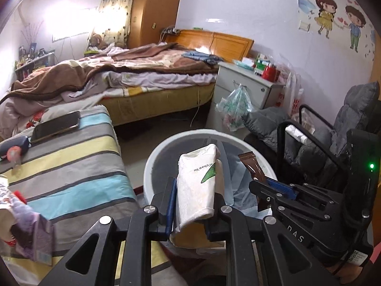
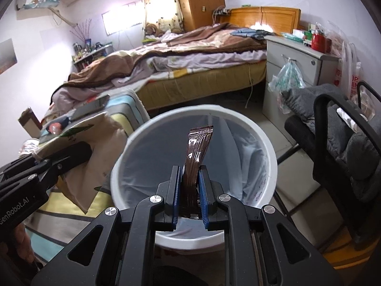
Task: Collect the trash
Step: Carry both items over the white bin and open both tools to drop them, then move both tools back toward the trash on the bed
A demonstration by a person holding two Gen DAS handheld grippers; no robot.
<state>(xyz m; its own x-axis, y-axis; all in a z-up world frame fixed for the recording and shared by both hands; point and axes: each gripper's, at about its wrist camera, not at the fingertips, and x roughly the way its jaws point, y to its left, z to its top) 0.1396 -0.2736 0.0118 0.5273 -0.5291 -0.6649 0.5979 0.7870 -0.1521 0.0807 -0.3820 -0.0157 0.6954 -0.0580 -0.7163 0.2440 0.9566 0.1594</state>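
Note:
My left gripper point(image 1: 195, 190) is shut on a white paper bag point(image 1: 198, 186) with a green logo, held at the near left rim of the white trash bin point(image 1: 152, 157). My right gripper point(image 2: 189, 174) is shut on a brown shiny wrapper point(image 2: 196, 150), held upright over the bin's open mouth point(image 2: 269, 147), which has a pale blue liner. In the left wrist view the right gripper point(image 1: 266, 186) and brown wrapper point(image 1: 252, 166) show over the bin's right side. In the right wrist view the left gripper point(image 2: 62, 159) and paper bag point(image 2: 102, 143) show left of the bin.
A striped cushion point(image 1: 71, 162) on the left holds a phone point(image 1: 56, 125), a small red-tipped item point(image 1: 14, 152) and a snack package point(image 1: 26, 231). A grey padded chair point(image 1: 333, 143) stands right. A bed point(image 1: 142, 76) and white nightstand point(image 1: 243, 85) lie behind.

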